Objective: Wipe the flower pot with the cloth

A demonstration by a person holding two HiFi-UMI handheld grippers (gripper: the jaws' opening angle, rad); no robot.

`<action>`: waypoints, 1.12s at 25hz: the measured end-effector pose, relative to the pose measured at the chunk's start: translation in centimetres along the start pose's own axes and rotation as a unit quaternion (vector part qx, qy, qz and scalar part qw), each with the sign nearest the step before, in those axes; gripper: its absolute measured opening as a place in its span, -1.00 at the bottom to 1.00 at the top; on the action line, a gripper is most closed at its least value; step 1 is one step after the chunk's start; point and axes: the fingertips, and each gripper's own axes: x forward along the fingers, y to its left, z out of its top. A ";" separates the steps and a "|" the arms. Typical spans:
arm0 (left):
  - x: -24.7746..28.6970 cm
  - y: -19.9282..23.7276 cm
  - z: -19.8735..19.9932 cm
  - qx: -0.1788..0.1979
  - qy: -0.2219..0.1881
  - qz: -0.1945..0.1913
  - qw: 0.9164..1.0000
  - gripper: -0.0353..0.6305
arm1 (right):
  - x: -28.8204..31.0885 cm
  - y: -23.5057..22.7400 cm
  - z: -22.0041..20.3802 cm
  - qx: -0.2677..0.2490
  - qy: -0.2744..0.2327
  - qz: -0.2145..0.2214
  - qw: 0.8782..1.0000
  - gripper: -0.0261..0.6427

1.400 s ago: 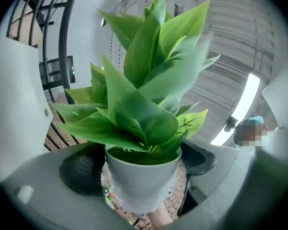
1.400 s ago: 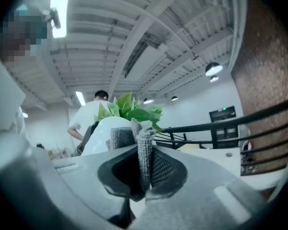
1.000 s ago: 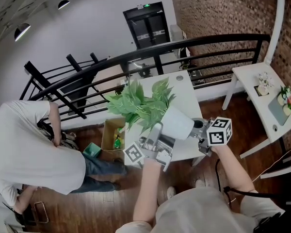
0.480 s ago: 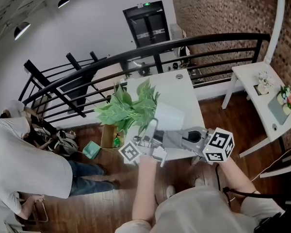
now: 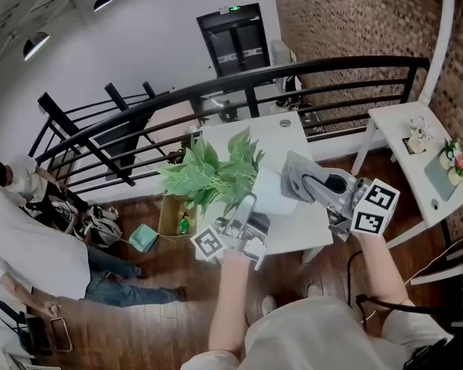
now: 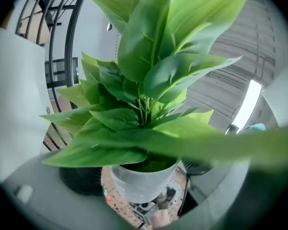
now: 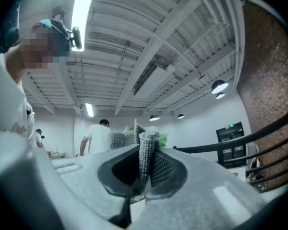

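**K:** White table (image 5: 293,141) by the black railing (image 5: 332,64), brick wall (image 5: 347,14) behind. Where's the flower pot?

**M:** Flower pot (image 5: 276,193) is over the table and tilted, with the leaves leaning toward the railing. Left gripper (image 5: 251,210) is clamped on it, one jaw on each side of the white body. Left gripper view looks past the rim at the soil and leaves, with ceiling beyond.

**K:** Cloth?

**M:** Grey cloth (image 5: 295,168) is pinched in the right gripper (image 5: 309,179). Its jaws are together on a fold, and the rest stands up past the tips. Right gripper view shows the weave clearly.

**K:** Is the cloth on the pot?

**M:** It sits at the pot's upper right side, just beside it. Can't confirm contact from the head view, and the right gripper view doesn't show the pot body, only a bit of green past the cloth.

**K:** Anything else around?

**M:** Person (image 5: 23,245) in a white shirt on the floor side, left. Cardboard box (image 5: 174,210) on the floor beside the table. White side table (image 5: 405,122) to the right, with small items I can't make out.
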 end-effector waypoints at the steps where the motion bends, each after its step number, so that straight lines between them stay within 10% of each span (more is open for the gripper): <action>1: 0.1 -0.4 -0.1 -0.007 0.000 -0.011 1.000 0.65 | -0.2 -1.2 -0.3 0.019 -0.006 -0.013 1.000 -0.93; 10: 1.5 -1.1 0.1 -0.080 -0.037 -0.054 0.995 0.65 | -0.4 -1.9 -8.0 0.140 0.024 -0.025 0.990 -0.93; 24: 0.9 2.8 0.7 -0.061 -0.049 -0.012 0.997 0.65 | -2.0 3.1 -5.6 0.138 -0.004 0.042 0.990 -0.93; 28: 0.2 3.1 1.3 -0.074 -0.058 -0.013 0.995 0.65 | -3.7 0.7 -3.2 0.097 -0.043 -0.025 0.994 -0.93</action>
